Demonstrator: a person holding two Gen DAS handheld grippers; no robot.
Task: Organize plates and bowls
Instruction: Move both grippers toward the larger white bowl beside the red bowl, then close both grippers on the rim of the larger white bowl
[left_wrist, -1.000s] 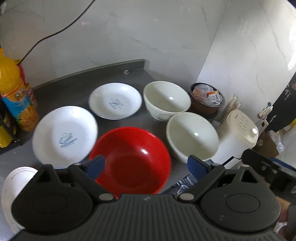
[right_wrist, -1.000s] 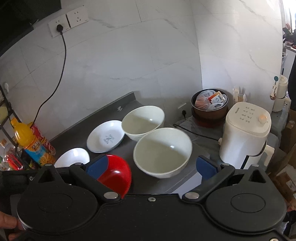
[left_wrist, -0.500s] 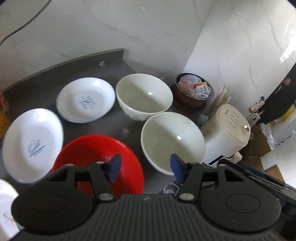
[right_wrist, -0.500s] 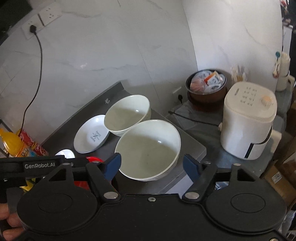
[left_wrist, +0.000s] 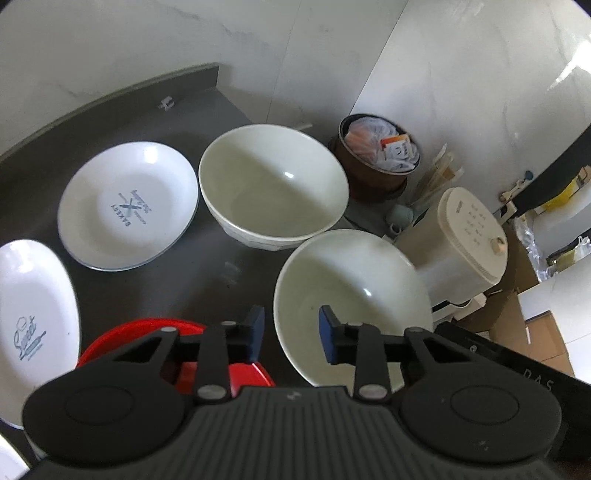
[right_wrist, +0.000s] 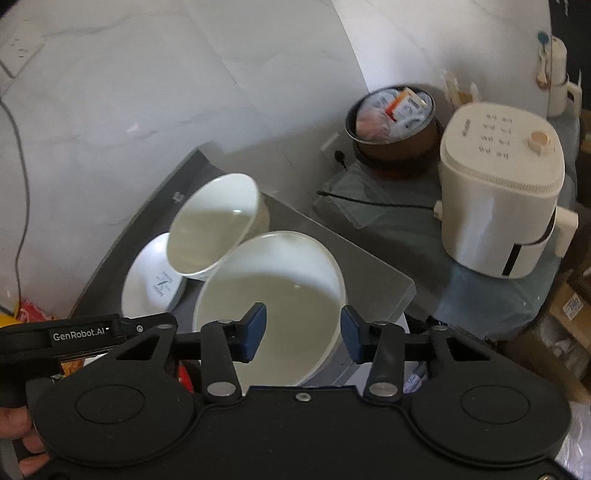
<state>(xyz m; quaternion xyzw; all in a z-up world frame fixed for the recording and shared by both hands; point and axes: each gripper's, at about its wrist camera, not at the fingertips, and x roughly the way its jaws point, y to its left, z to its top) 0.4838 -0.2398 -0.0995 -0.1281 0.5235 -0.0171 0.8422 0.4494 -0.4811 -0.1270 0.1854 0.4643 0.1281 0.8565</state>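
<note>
Both grippers are being brought in on the near white bowl (left_wrist: 352, 295) from where they were a second ago, and both jaw gaps are being narrowed from wide to about half open. The left gripper (left_wrist: 288, 334) is being lined up over that bowl's left rim, one blue pad outside, one over the inside; contact cannot be confirmed. The right gripper (right_wrist: 303, 334) is being lined up over the right rim, jaws apart, nothing clamped. A two-handed rim pickup is likely being set up, probably for nesting into the far white bowl (left_wrist: 273, 186). The red bowl (left_wrist: 129, 341) and "Bakery" plate (left_wrist: 127, 205) are being left on the grey counter (left_wrist: 221, 266), to the left.
</note>
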